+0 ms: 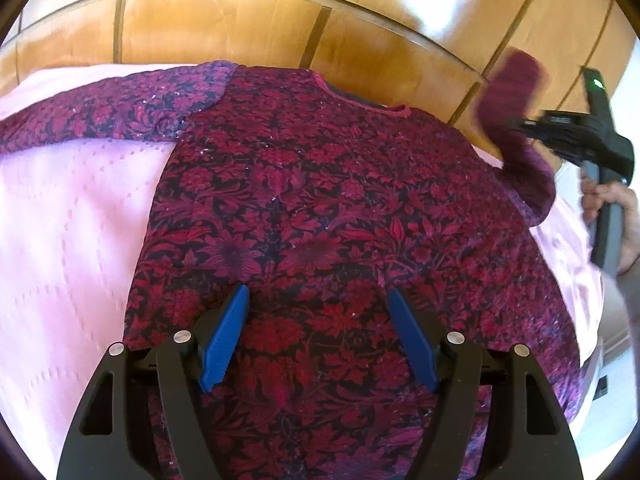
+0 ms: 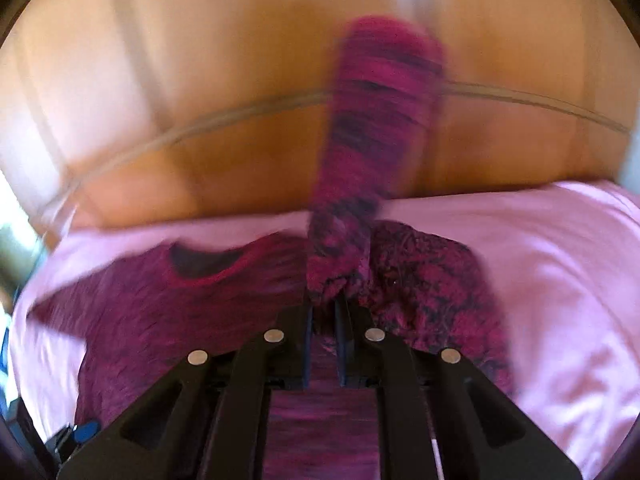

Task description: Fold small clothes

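Lying flat and face-up on the pink bedspread (image 1: 72,216), the floral top (image 1: 320,220) has its neckline (image 1: 360,102) toward the wooden headboard (image 1: 240,24) — body spread smooth, presumably so the sleeves can be folded in over it. The left sleeve (image 1: 100,116) lies stretched out sideways on the spread. The right sleeve (image 1: 516,120) is lifted clear of the bed, pinched mid-length by the right gripper (image 2: 324,300), whose jaws are closed on the fabric; the cuff end stands above the jaws. Judged: this sleeve is being carried inward across the body. The left gripper (image 1: 318,320) hangs over the lower body with jaws wide apart, holding nothing — whether its tips touch the cloth cannot be told.

Hard to make out: the right wrist view is heavily motion-blurred, so the exact pinch point on the sleeve is uncertain. The hem is hidden behind the left gripper's frame, and the person's right hand (image 1: 612,208) is cut off at the edge.
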Available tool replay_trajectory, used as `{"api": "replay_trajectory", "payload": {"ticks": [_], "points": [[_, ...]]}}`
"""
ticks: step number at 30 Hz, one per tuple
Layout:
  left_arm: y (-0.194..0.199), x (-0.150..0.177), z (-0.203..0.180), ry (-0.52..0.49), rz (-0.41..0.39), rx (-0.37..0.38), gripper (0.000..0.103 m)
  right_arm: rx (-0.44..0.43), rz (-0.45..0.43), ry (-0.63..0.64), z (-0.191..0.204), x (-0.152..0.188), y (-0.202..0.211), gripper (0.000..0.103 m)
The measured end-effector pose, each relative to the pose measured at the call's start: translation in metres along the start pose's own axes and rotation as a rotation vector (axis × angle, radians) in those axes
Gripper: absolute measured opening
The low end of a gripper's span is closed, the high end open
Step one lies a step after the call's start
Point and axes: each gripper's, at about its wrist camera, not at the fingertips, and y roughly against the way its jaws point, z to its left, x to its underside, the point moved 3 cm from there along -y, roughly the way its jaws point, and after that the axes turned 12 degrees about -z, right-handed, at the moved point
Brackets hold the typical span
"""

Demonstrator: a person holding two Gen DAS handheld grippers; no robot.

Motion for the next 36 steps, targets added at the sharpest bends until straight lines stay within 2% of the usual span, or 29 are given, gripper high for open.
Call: {"api": "replay_trajectory", "payload": {"ticks": [4, 5, 6, 7, 8, 10, 16, 18, 23, 26, 28, 29, 31, 32, 36], "points": [[0.007, -0.008, 0.008, 0.089, 0.010, 0.029, 0.071, -0.066, 0.097, 0.119, 0.073, 0.026, -0.040, 0.008], [0.009, -0.011, 0.009, 0.108, 0.014, 0.040, 0.066, -0.077, 0.118, 0.161, 0.088, 0.038, -0.042, 0.009], [0.010, -0.013, 0.011, 0.122, 0.015, 0.050, 0.056, -0.084, 0.129, 0.181, 0.095, 0.044, -0.045, 0.014], [0.013, -0.017, 0.013, 0.129, 0.016, 0.063, 0.053, -0.095, 0.139, 0.200, 0.103, 0.051, -0.046, 0.020], [0.014, -0.020, 0.013, 0.132, 0.015, 0.072, 0.051, -0.112, 0.141, 0.205, 0.099, 0.058, -0.039, 0.024], [0.017, -0.029, 0.015, 0.158, 0.004, 0.102, 0.049, -0.152, 0.137, 0.191, 0.101, 0.064, -0.030, 0.055], [0.001, -0.067, 0.022, 0.270, -0.021, 0.158, 0.051, -0.242, 0.080, 0.031, 0.052, 0.063, 0.037, 0.073], [-0.010, -0.083, 0.020, 0.288, -0.028, 0.157, 0.058, -0.234, 0.056, -0.062, 0.017, 0.069, 0.061, 0.075], [-0.046, -0.116, 0.005, 0.265, -0.032, 0.150, 0.058, -0.136, -0.003, -0.261, -0.064, 0.075, 0.101, 0.076], [-0.071, -0.131, -0.004, 0.257, -0.015, 0.136, 0.058, -0.086, -0.031, -0.352, -0.098, 0.075, 0.109, 0.076], [-0.088, -0.138, -0.008, 0.247, 0.001, 0.126, 0.058, -0.068, -0.043, -0.386, -0.112, 0.072, 0.111, 0.071], [-0.093, -0.138, -0.008, 0.243, 0.007, 0.111, 0.056, -0.068, -0.052, -0.406, -0.117, 0.070, 0.109, 0.070], [-0.105, -0.142, -0.007, 0.228, 0.017, 0.058, 0.027, -0.069, -0.063, -0.430, -0.119, 0.065, 0.101, 0.066], [-0.110, -0.143, -0.005, 0.211, 0.025, 0.023, 0.009, -0.070, -0.068, -0.432, -0.116, 0.062, 0.094, 0.065], [-0.092, -0.151, 0.004, 0.207, -0.035, 0.007, 0.007, -0.089, -0.049, -0.403, -0.101, 0.051, 0.072, 0.062]]}}
